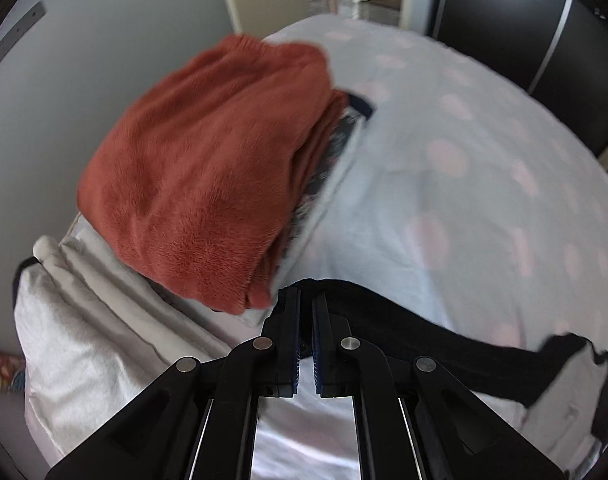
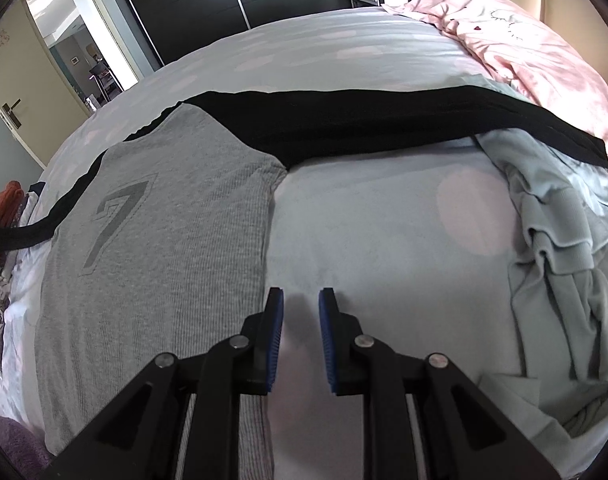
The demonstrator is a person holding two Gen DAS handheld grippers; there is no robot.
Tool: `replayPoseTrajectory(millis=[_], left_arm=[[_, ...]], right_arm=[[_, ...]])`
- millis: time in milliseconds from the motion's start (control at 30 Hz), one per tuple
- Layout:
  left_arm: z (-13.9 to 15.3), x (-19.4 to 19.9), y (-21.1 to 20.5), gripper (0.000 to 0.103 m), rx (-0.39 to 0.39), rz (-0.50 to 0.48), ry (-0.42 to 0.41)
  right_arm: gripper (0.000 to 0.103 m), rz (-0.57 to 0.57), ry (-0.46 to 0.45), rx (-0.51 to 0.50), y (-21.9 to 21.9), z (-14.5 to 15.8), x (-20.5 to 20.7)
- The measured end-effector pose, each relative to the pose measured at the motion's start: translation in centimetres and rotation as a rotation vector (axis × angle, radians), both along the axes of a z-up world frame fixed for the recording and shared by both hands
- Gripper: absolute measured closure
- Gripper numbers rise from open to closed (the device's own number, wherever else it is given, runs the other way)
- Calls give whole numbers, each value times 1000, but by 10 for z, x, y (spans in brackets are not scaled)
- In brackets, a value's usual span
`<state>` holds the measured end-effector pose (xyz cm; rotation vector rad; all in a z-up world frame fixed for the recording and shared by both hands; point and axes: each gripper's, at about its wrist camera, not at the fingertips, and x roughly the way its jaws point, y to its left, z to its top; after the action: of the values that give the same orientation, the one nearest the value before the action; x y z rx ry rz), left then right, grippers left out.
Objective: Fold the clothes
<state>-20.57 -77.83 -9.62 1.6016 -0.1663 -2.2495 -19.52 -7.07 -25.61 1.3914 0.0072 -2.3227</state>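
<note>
- I see the grey ribbed long-sleeved shirt with black sleeves and a grey "7" on it (image 2: 156,240) lying flat on the bed, filling the left and centre of the right wrist view.
- One long black sleeve (image 2: 384,120) stretches across the upper middle of that frame toward the right edge; the other black sleeve (image 1: 444,344) runs across the lower right of the left wrist view.
- My left gripper (image 1: 306,304) sits at the bottom centre of its frame with its blue-padded fingers (image 1: 295,320) nearly together, their tips at the end of that sleeve; I cannot tell for sure whether cloth is pinched between them.
- My right gripper (image 2: 301,300) is at the bottom centre of its frame, fingers (image 2: 274,320) apart with nothing between them, just beside the shirt's right side edge, over the bare sheet.
- A folded rust-orange fleece garment (image 1: 208,168) tops a stack in the upper left of the left view, with a dark patterned fold (image 1: 336,148) under it.
- A crumpled pale green-grey garment (image 2: 564,260) lies at the right of the right view.
- The pale blue bed sheet with pink dots (image 2: 384,220) carries everything; a pink duvet (image 2: 524,40) is bunched at the upper right.
</note>
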Motion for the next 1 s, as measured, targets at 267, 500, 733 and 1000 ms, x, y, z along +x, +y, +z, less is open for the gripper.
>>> replayPoseTrajectory(millis=[267,500,733,1000], left_arm=[[-68,-1,-26,89,-60,23,-110],[-35,51,22,44,-35,-84,-100],[-17,161,106,44,195,-271,-194],[-39,275,201,44,200,-490,-361]], right_arm=[[85,12,-11,20,-6,-8,-5],[85,24,-14,-1,-2,-3,-2],[85,43,-96,-59,13,2,10],[82,23,-173,-155,41,30,43]])
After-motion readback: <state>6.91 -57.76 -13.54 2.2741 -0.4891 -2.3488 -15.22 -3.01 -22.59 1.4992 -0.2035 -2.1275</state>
